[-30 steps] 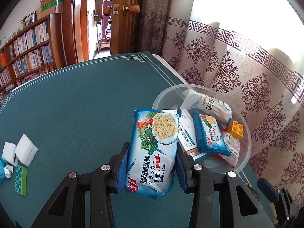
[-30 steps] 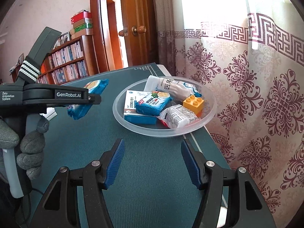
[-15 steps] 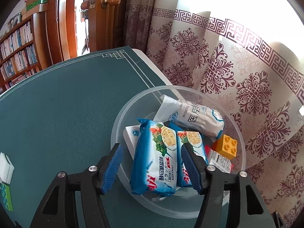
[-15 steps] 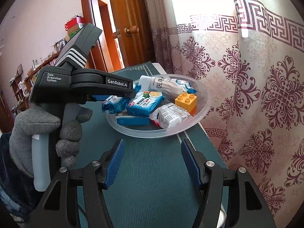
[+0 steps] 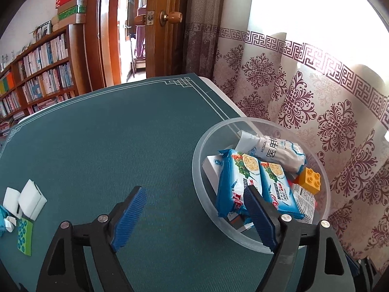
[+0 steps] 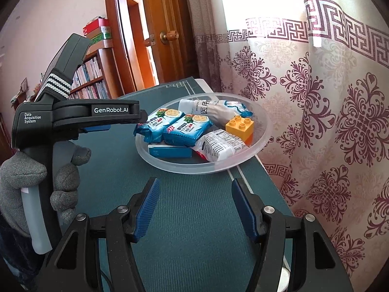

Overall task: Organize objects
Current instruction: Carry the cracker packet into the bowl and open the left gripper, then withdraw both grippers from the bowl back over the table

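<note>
A clear plastic bowl (image 5: 197,170) stands at the table's right edge by the curtain. In it lie two blue cracker packets side by side (image 5: 233,182) (image 5: 277,187), a white pouch (image 5: 279,153), a yellow brick (image 5: 310,178) and a white box. My left gripper (image 5: 194,216) hovers at the bowl's near-left rim; its jaws are opening and nothing is between them. From the right wrist view the bowl (image 6: 265,131) sits ahead, with the left gripper (image 6: 141,120) in a grey-gloved hand at its left rim. My right gripper (image 6: 195,209) stands open over the green mat, holding nothing.
White foam blocks (image 5: 26,198) and a green dotted card (image 5: 24,236) lie at the table's far left. A patterned curtain (image 6: 328,121) hangs close behind the bowl. A bookshelf and a wooden door stand beyond the table.
The left gripper carried a cracker packet over the bowl, opened, and left it lying beside the other packet, then drew back to the left. The right gripper kept still.
</note>
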The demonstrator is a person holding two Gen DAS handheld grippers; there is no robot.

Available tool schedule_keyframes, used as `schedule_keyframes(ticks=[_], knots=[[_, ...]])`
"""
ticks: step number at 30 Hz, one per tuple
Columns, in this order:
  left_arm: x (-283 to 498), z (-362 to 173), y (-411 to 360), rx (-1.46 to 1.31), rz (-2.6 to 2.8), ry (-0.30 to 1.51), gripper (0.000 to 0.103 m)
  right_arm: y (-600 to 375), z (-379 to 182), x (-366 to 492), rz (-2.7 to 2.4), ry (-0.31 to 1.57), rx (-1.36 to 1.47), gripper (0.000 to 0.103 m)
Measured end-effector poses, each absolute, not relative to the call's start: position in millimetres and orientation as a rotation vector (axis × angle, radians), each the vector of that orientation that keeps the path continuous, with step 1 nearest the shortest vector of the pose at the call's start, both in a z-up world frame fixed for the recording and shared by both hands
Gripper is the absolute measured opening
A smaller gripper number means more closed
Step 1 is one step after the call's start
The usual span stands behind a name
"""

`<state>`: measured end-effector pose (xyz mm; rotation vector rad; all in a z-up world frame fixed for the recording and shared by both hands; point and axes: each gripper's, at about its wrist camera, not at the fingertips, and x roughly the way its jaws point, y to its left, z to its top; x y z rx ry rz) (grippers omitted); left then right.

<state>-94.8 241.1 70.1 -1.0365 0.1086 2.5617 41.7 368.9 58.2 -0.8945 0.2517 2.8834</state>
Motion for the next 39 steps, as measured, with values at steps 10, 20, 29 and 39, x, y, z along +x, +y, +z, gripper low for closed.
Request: schedule_keyframes(ticks=[10,20,29,39], knots=[[-67.9,80.3,230.4,-0.922,2.651,0.225,0.099,360.0,55.7,39.7,2.888,0.234,-0.928,0.063],[-57.5,75.7,206.4,-0.934,2.695,0.239,0.102,341.9,50.6,38.6,2.898,0.215,-0.981,0.065],[-56.5,68.2,171.1,-0.979,2.732,0.182,0.102,316.3,44.3,35.1,2.913,0.200,-1.041,0.065],[-53.0,59.9,131.9,-1.007,2.770,0.142,0.102,287.4,37.9,30.8,2.927,0.179,-1.093,0.065]])
